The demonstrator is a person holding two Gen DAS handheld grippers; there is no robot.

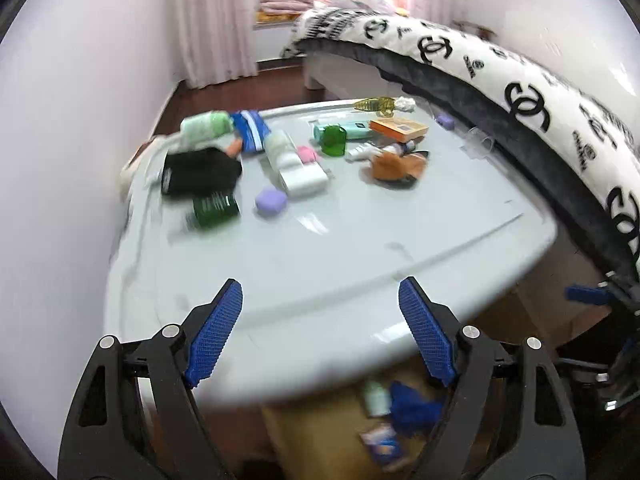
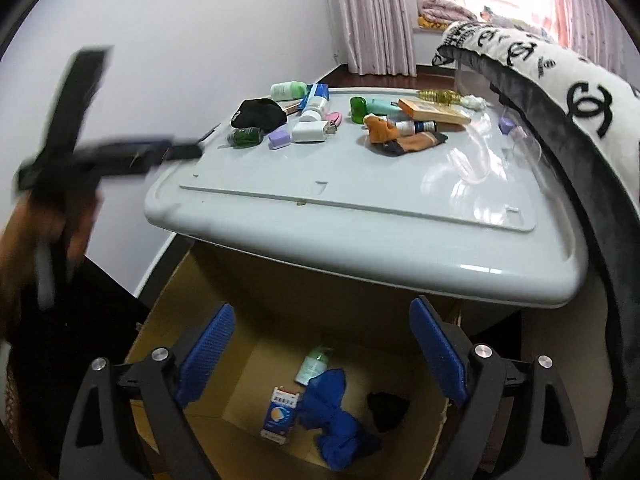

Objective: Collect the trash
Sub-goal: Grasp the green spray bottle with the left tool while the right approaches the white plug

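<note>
The left hand-held gripper (image 1: 320,332) hovered empty, jaws apart, over the worktop (image 1: 360,240); the right hand-held gripper (image 2: 322,356), equally apart, hung above the cardboard box (image 2: 248,364). Trash such as the green bottle (image 1: 214,208) lay crowded by the black cloth (image 1: 200,172), so a hasty grab risked knocking neighbours off the edge.

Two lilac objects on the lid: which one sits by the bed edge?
The small lilac cap, alone near the blanket. The other lilac case lies among the clutter by the green bottle.

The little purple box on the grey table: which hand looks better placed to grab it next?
Probably the left. Its open claw hangs over the table, pointing toward the purple box. The right claw, also open and empty, hangs over the cardboard box below.
</note>
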